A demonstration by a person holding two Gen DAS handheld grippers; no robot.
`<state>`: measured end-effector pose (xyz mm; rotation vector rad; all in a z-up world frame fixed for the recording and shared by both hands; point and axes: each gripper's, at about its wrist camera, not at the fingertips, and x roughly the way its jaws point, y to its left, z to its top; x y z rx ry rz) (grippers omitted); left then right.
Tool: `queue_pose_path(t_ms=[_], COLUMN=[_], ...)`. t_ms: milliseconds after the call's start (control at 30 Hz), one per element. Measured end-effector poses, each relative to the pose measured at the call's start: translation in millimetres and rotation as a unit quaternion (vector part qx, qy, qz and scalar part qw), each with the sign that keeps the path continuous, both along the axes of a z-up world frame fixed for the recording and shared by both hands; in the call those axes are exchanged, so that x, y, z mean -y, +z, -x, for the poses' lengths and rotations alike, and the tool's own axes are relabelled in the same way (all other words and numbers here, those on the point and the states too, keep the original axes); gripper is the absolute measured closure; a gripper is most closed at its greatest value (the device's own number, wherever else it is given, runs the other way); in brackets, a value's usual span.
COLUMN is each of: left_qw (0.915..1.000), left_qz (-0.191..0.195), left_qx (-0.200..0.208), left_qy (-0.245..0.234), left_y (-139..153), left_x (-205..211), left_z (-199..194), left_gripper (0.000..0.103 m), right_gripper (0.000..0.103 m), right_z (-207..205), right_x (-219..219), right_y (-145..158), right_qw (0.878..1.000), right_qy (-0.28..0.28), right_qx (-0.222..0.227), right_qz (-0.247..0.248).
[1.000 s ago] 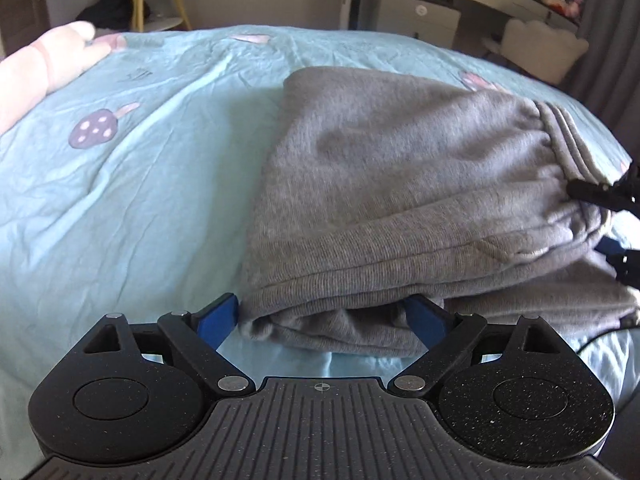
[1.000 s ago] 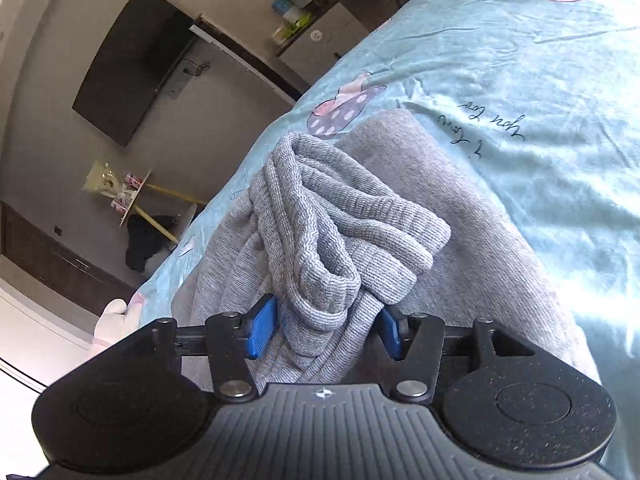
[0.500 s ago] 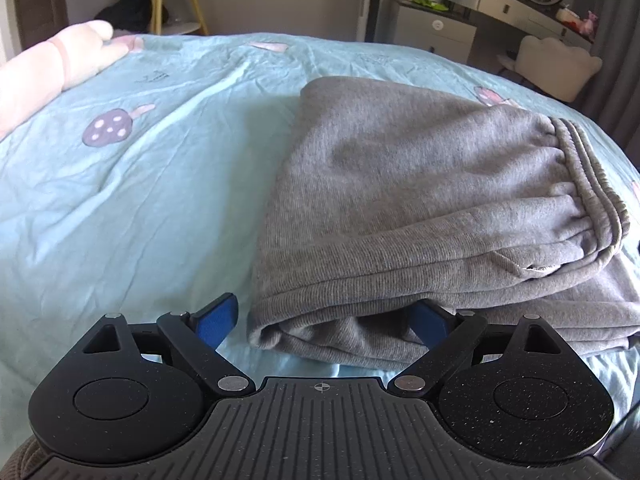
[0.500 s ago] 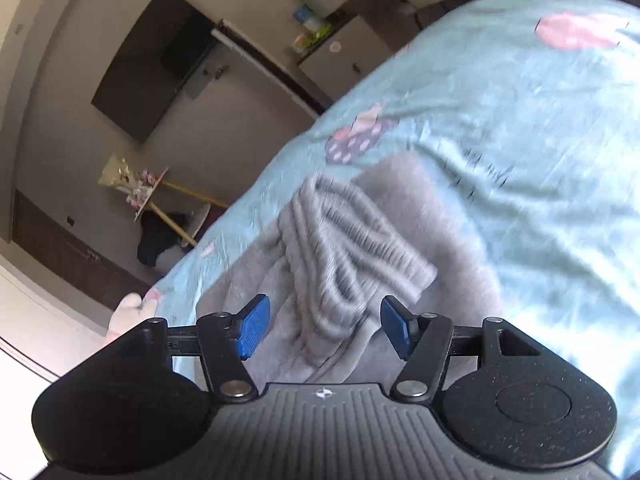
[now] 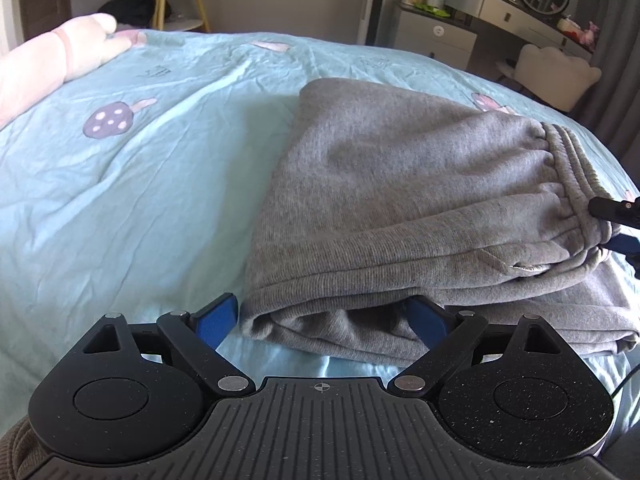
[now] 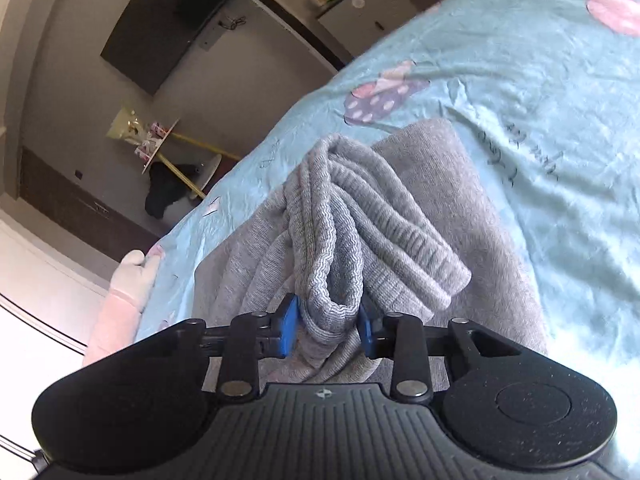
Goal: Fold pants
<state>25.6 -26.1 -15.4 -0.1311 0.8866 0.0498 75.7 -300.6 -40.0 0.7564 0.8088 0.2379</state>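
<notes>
The grey pants [image 5: 420, 208] lie folded into a thick, soft stack on the right half of a pale turquoise bedsheet [image 5: 140, 184], which is creased and printed with mushroom shapes. The cloth is a fleecy knit: smooth and matte on the broad top face, finely ribbed along the rounded fold edges at the near side, and gathered into elastic ridges at the waistband [image 5: 572, 168] on the far right. The left gripper [image 5: 322, 320] sits low at the near edge of the stack, its blue-padded fingers spread wide; the left pad stands clear on the sheet while the right pad is tucked into the layers, pinching nothing. From this view the right gripper [image 5: 618, 222] appears only as a dark tip and a blue pad at the waistband's end. The right wrist view alone shows its grasp: the right gripper [image 6: 326, 326] is clamped on a bunched roll of the ribbed waistband [image 6: 360, 216], the cloth bulging between the blue pads. That view also shows a dark wall-mounted screen [image 6: 160, 32], while the left view shows a dressing table [image 5: 500, 4] and a pale pink pillow [image 5: 48, 68] at far left.
</notes>
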Motion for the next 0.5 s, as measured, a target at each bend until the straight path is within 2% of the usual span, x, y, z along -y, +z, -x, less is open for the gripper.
queue_pose_path(t_ms=[67,200,233,367,433,500], left_qw=[1.0000,0.9999,0.9999,0.9997,0.9994,0.9989], left_qz=[-0.002,-0.006,-0.007,-0.024,-0.034,-0.042], left_qx=[-0.006,-0.010,-0.011,0.001,0.009,0.017], left_qy=[0.000,0.001,0.002,0.007,0.007,0.009], left_y=[-1.7,-3.2,-3.2,0.0,1.4,2.9], left_x=[0.5,0.5,0.6,2.9,4.3,5.7], left_z=[-2.8,-5.4,-5.7,-1.1,1.6,3.4], left_gripper=[0.008,0.008,0.008,0.008,0.008,0.008], right_gripper=[0.067,0.067,0.071,0.078,0.081,0.081], right_z=[-3.6,-8.6,-11.3,-9.9,-2.3,3.5], right_x=[-2.9,-11.4,-12.9,-26.7,-23.9,-13.8], right_y=[-9.6,-10.0,-6.9,23.7,48.2,65.2], right_qw=[1.000,1.000,1.000,0.995,0.993,0.993], right_qy=[0.008,0.011,0.010,0.019,0.011,-0.001], right_qx=[-0.028,-0.028,-0.025,0.032,0.073,0.094], right_qz=[-0.007,0.009,0.017,0.095,0.092,0.072])
